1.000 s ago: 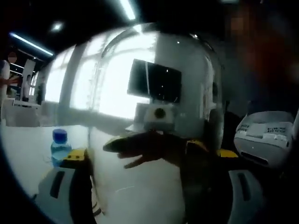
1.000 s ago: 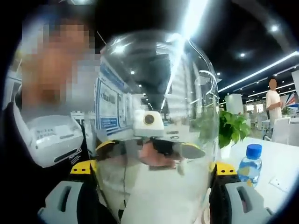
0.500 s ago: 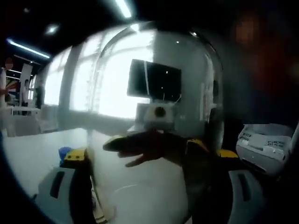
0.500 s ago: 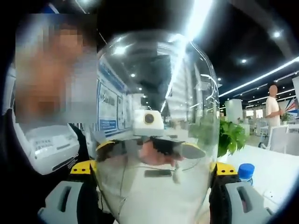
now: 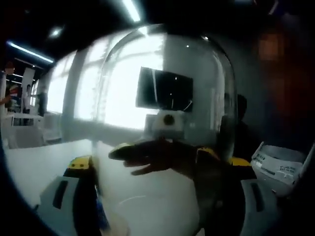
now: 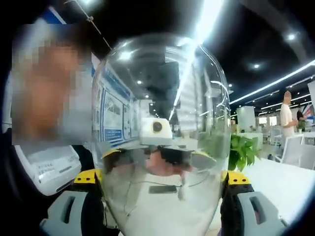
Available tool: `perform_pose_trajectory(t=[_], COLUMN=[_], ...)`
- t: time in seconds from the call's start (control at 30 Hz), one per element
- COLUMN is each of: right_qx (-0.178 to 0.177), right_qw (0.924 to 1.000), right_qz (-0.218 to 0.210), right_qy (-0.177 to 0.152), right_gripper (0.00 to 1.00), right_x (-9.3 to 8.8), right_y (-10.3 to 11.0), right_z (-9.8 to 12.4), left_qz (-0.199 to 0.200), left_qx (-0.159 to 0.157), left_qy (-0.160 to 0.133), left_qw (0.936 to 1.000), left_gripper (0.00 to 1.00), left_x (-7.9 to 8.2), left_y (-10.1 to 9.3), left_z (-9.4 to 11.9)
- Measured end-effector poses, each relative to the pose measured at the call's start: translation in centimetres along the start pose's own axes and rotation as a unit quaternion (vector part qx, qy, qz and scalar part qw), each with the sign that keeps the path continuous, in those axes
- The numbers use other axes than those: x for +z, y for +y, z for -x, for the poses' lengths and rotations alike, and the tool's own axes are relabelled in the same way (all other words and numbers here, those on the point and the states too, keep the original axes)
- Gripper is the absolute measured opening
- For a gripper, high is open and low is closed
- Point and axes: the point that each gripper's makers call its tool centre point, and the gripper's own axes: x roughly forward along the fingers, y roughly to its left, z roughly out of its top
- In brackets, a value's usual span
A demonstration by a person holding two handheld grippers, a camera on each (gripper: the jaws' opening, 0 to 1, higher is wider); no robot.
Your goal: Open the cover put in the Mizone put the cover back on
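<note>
A: Left gripper view, left to right. White worktop (image 5: 34,167), matte and flat; behind it tall bright windows (image 5: 93,83), washed out. A dark flat screen (image 5: 164,89) stands seen through the glass.

B: The cover?

A: Clear glass cover (image 5: 162,73), domed top, smooth, with glare streaks. It is up off the worktop and clamped between the two claws. The left claw (image 5: 157,196) has its yellow-tipped grey jaws pressed on either side of the glass; the other claw's yellow tips show through from the far side.

B: Right of it?

A: A white boxy device (image 5: 280,164) on the person's dark clothing.

B: Right gripper view?

A: Same white device (image 6: 47,167) at left. Posters (image 6: 114,118) on a wall, seen through the dome. The cover (image 6: 162,88) sits between the right claw (image 6: 162,196) jaws, gripped at both flanks. A green leafy plant (image 6: 238,150) to the right, then the white worktop (image 6: 280,182). A person in white (image 6: 286,115) stands far off. Ceiling strip lights (image 6: 209,14) above.

B: The Mizone?

A: Cannot place it here.
</note>
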Motion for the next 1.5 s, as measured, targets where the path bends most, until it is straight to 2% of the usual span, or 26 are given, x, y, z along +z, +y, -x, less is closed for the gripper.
perform_pose_trajectory(t=[0.4,0.53,0.77,1.0,1.13,1.5], right_qx=[-0.012,-0.014,-0.017,-0.018,-0.022,-0.026], right_qw=[0.9996,0.9992,0.9994,0.9992,0.9996,0.9996], right_qz=[0.023,0.037,0.031,0.033,0.015,0.01], right_qy=[-0.013,-0.001,-0.001,0.013,0.003,0.009], right_gripper=[0.91,0.91,0.91,0.91,0.91,0.91], right_x=[4.1,4.8,5.5,3.7,3.0,1.1], right_y=[-3.0,-4.2,-7.1,-9.6,-10.9,-12.8], right_z=[-0.4,-0.6,-0.6,-0.4,0.0,0.2], left_qz=[-0.02,-0.034,-0.027,-0.031,-0.013,-0.007], left_qx=[-0.013,-0.018,-0.019,-0.022,-0.022,-0.026], left_qy=[-0.007,-0.008,-0.028,-0.008,-0.01,-0.008], left_qw=[0.9997,0.9992,0.9991,0.9992,0.9996,0.9996], left_gripper=[0.87,0.87,0.87,0.87,0.87,0.87], left_x=[4.0,4.8,5.8,4.3,3.5,1.5], left_y=[2.6,3.8,6.4,9.2,10.4,12.1], left_z=[-0.7,-1.0,-1.5,-2.2,-2.6,-3.0])
